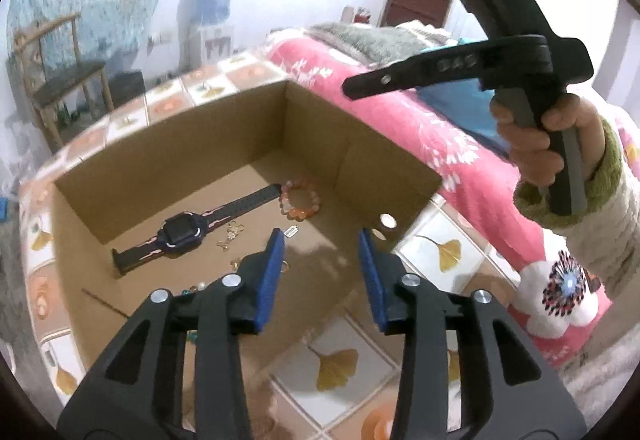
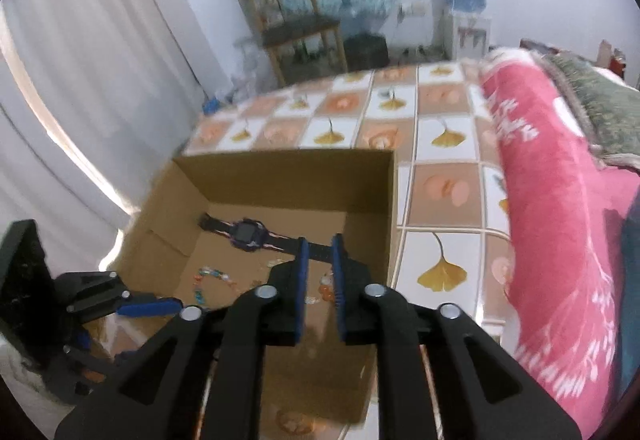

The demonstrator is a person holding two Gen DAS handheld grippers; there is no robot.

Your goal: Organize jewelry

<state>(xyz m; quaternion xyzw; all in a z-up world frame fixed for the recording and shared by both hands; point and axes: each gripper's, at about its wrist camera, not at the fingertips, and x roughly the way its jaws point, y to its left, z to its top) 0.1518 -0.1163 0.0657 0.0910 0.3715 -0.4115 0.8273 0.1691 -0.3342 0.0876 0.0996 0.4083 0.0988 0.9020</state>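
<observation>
An open cardboard box (image 1: 224, 144) sits on the table. On its floor lie a dark smartwatch (image 1: 180, 234), an orange bead bracelet (image 1: 300, 200), small gold pieces (image 1: 230, 236) and a white tag (image 1: 291, 231). My left gripper (image 1: 320, 234) hovers over the box's near edge, open, with nothing between its blue pads. A hand (image 1: 552, 144) holds the right gripper (image 1: 352, 86) above the box's right wall. In the right wrist view the right gripper (image 2: 320, 242) stands open by a narrow gap above the watch (image 2: 248, 234) strap, holding nothing. A coloured bead bracelet (image 2: 212, 278) lies near the left gripper's finger (image 2: 150, 307).
The box stands on a tablecloth (image 1: 448, 252) with a leaf pattern. A pink floral blanket (image 1: 400, 112) lies along the right side. A wooden chair (image 2: 296, 28) and a water dispenser (image 2: 464, 0) stand by the far wall, with a white curtain (image 2: 80, 80) at the left.
</observation>
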